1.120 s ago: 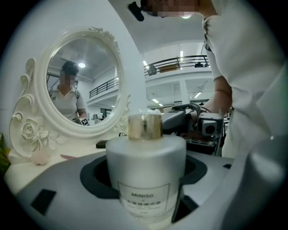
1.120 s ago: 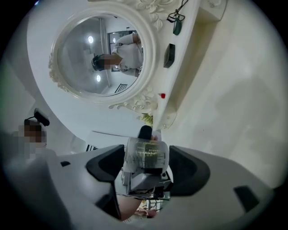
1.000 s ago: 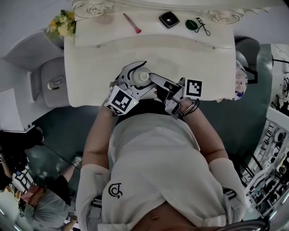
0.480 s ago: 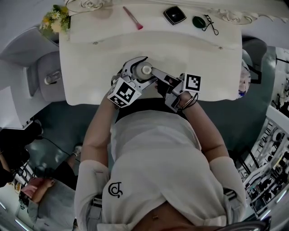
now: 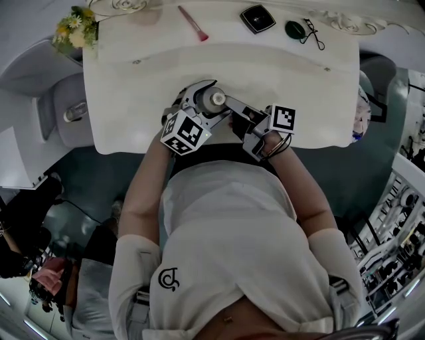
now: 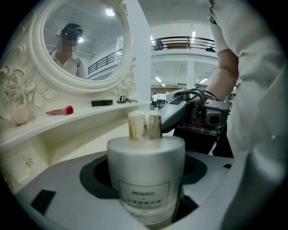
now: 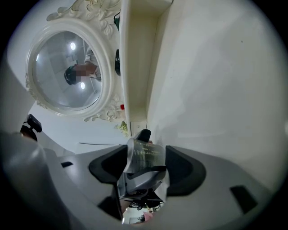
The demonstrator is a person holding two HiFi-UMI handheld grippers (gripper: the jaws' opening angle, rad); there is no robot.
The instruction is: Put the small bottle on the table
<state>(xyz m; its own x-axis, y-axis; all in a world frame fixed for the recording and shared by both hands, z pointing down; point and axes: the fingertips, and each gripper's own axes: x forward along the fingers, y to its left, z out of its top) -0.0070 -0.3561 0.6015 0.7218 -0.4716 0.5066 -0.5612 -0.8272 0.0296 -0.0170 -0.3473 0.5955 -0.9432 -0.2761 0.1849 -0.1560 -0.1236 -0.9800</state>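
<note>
Squat frosted-white small bottle, gold collar, clear cap, clamped in left tool; right tool pinches the cap

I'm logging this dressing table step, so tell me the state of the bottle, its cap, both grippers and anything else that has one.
small bottle: upright, capped, gripped over the table.
clear cap: on the bottle's neck.
left gripper: shut on the bottle's body.
right gripper: shut on the clear cap.
black compact: closed.
</note>
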